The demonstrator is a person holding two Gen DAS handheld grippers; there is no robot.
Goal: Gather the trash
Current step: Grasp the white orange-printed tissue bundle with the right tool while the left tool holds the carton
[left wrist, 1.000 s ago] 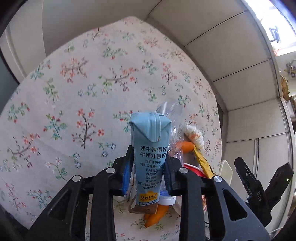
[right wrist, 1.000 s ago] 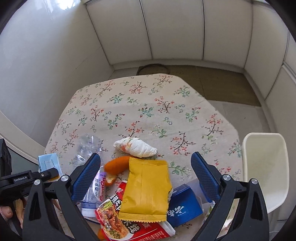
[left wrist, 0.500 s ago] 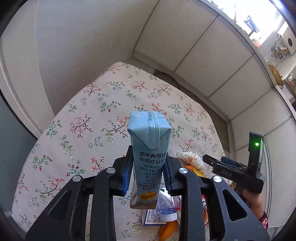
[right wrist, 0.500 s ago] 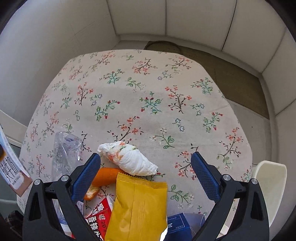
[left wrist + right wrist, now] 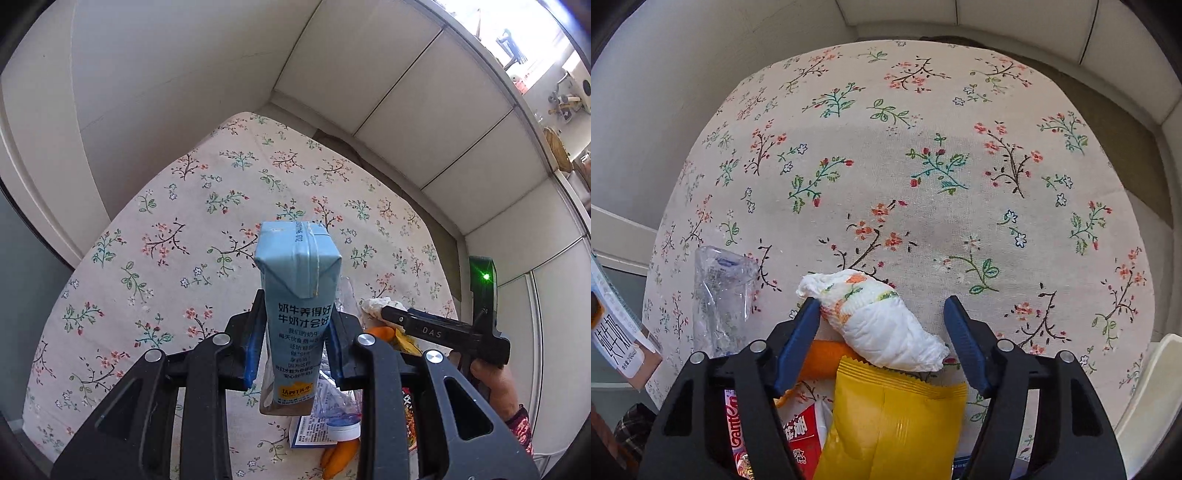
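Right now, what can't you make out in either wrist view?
- Red printed snack packet: right wrist view, covered by the yellow foil pouch and the tongs' frame.
- Crushed clear plastic bottle: left wrist view, mostly behind the light blue milk carton.
- Cream plastic bin: right wrist view, cut off by the edge.

Blue milk carton (image 5: 297,295): dark Chinese print, headed 奶牛养得好 牛奶才会好. Right tool (image 5: 432,330), black body: embossed "DAS". Red-and-white wrapper (image 5: 735,424): "Ganten" in part. Red packet (image 5: 803,432): white Chinese characters, partly hidden.
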